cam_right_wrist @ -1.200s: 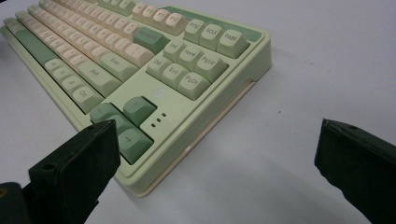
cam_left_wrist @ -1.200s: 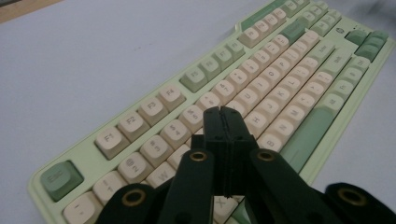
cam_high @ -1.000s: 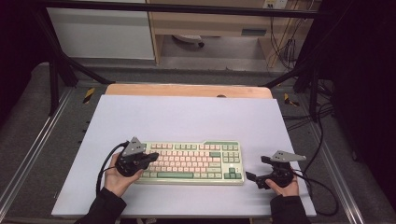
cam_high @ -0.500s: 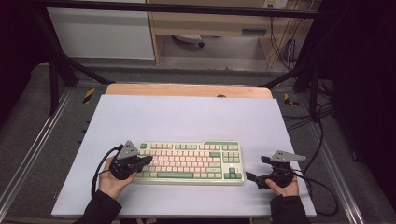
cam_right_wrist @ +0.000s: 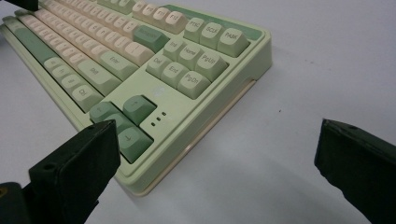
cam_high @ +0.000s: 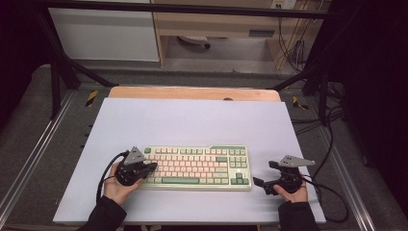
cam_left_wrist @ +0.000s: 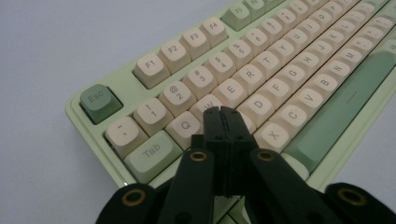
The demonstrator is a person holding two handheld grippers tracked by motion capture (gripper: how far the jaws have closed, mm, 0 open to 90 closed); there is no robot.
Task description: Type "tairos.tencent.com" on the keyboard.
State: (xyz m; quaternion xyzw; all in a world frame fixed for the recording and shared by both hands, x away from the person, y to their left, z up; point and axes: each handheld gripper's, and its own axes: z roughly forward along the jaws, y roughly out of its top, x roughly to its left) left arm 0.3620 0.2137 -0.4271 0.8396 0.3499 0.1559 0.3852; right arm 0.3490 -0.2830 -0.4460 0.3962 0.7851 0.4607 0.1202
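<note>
Over the keyboard [cam_high: 195, 167], the left gripper [cam_left_wrist: 223, 112] is hovering with jaws closed, risking two keys pressed together; the right gripper [cam_high: 262, 185] is waiting wide open.

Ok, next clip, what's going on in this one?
A person at a white table works with a hand-held claw in each hand on a pale green keyboard with cream and green keys. The left claw is shut, its tips over the keys near the W, at the keyboard's left end. The right claw is open and holds nothing, off the keyboard's right end by the arrow keys. The keyboard lies flat near the front edge of the table.
</note>
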